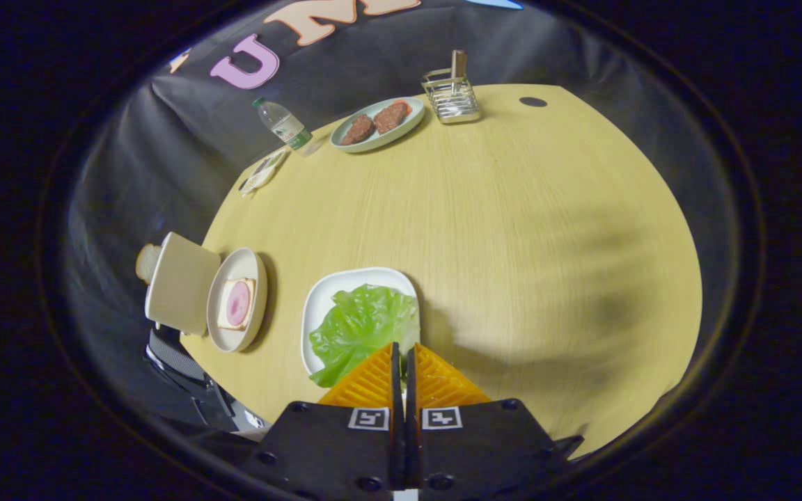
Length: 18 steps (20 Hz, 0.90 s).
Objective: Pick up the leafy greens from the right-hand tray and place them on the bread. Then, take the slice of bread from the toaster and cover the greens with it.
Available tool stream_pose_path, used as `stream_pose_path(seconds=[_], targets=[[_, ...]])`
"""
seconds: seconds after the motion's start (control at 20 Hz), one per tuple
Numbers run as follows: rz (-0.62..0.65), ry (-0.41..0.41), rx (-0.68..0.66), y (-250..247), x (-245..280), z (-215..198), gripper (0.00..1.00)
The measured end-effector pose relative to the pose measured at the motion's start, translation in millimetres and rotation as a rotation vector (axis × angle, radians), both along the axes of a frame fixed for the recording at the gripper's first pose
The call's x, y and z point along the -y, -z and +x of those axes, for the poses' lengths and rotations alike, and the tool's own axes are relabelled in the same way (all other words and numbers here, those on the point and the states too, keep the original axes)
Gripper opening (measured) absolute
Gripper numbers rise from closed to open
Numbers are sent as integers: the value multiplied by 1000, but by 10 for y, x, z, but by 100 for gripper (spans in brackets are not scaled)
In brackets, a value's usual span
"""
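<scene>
Nothing placed yet: leafy greens (363, 323) lie on their tray (324, 296), just ahead of the claw (402, 362). Its fingers sit nearly closed, gripping nothing visible.

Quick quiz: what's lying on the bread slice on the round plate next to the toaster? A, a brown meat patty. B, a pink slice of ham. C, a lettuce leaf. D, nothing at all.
B: on the round plate, the bread slice carries a pink round of ham, while the lettuce leaf lies on its tray just ahead of the nearly closed gripper.

The gripper (402, 362) hangs with jaws nearly closed over the near edge of the leafy greens (363, 327) on their white tray (324, 292); whether they pinch the leaf is unclear.
</scene>
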<state>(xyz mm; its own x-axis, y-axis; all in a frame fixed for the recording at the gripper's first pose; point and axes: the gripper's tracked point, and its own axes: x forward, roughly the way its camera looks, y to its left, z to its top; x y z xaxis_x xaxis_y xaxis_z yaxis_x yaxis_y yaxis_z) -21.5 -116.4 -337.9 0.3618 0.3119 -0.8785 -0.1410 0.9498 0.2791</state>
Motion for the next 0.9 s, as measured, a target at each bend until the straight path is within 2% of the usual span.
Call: stream_pose_path(seconds=[0.25,0.45,0.7,0.9], targets=[[2,-2,48,-382,-142,-34,3],[38,-21,77,-735,-460,-128,4],[76,-108,109,-1046,-1081,-268,4],[138,-184,108,-1170,-1783,-378,4]])
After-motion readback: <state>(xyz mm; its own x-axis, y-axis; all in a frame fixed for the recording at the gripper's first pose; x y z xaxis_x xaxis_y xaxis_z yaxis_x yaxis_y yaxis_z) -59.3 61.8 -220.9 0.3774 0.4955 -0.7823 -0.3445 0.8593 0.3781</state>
